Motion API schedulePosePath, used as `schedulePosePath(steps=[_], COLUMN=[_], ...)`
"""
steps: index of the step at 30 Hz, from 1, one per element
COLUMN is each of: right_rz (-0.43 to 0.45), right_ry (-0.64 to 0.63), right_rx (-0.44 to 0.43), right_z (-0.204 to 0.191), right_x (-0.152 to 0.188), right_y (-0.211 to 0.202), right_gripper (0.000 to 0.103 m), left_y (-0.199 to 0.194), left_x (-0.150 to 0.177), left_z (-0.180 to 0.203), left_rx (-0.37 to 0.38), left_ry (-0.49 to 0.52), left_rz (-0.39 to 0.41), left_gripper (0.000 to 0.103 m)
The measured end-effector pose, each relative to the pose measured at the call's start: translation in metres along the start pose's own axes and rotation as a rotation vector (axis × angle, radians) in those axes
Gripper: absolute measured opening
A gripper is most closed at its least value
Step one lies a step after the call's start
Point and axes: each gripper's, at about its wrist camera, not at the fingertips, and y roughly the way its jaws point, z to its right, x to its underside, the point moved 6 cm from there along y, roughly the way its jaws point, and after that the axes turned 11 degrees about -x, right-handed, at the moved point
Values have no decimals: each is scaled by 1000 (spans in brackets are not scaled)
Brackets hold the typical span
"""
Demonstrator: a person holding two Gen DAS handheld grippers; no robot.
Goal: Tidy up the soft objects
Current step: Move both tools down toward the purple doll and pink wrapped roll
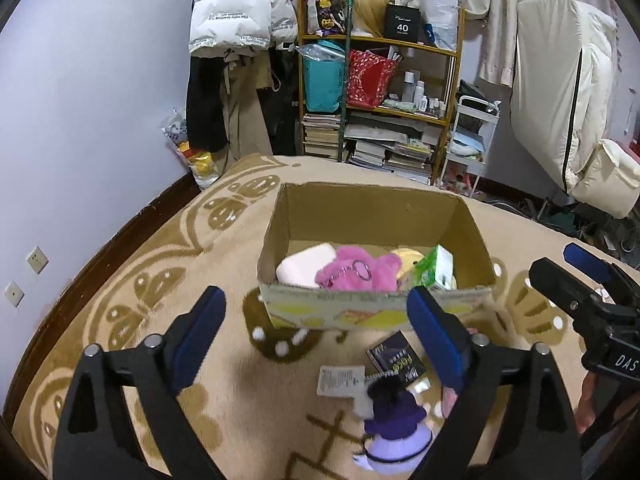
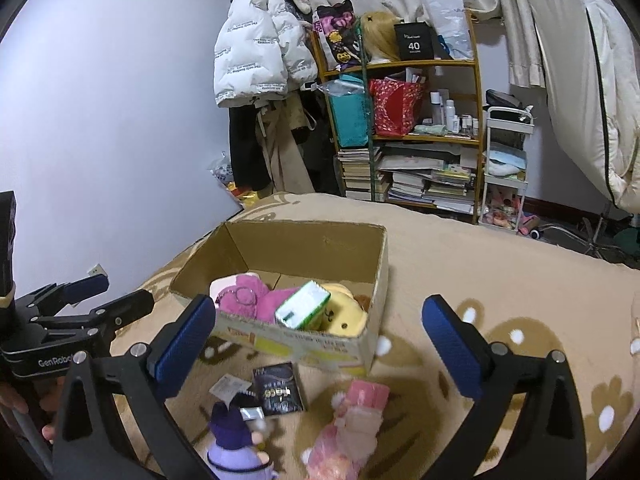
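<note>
An open cardboard box (image 1: 280, 216) (image 2: 382, 264) sits on a beige flowered blanket. It holds a pink plush (image 1: 356, 270) (image 2: 244, 298), a white-pink soft item (image 1: 304, 266), a yellow plush (image 2: 346, 314) and a green-white pack (image 1: 436, 266) (image 2: 302, 306). In front of the box lie a purple plush doll (image 1: 394, 420) (image 2: 234, 440), a pink plush doll (image 2: 352, 424) and a dark booklet (image 1: 396, 356) (image 2: 278, 390). My left gripper (image 1: 316, 336) is open and empty above the purple doll. My right gripper (image 2: 320, 344) is open and empty above the pink doll.
A wooden shelf (image 1: 380, 92) (image 2: 404, 120) with books, bags and bottles stands behind the bed. Coats (image 1: 232, 20) hang at its left. A white cart (image 2: 504, 168) stands at its right. A paper tag (image 1: 340, 380) lies by the booklet.
</note>
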Motion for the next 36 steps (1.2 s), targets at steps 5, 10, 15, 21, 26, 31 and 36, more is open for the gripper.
schedulePosePath(steps=[5,10,15,21,26,31,36], right_rz=[-15,-27,-40,-69,-107,-138,-199], right_ry=[24,31,43,75,98,150,199], right_rx=[-1,3,11,11,19,25,43], right_z=[-4,-7,-9,-7,1,11,24], right_x=[11,22,31,42,52,63,79], right_y=[-17,-31,-38,-37,-29,-16,4], right_gripper=[103,103,103,103,103,103,103], left_y=[-14,-27,-33,-33,-25,-11,6], left_x=[10,23,37,57,73,86,99], left_z=[2,4,9,14,24,38,46], left_rx=[-6,-17,9,11,9,14,22], left_ry=[1,34,30,19,35,49,24], left_rz=[-21,-25,-61,-119,-177,-230,-294], left_gripper=[95,99,99,99,99,99,99])
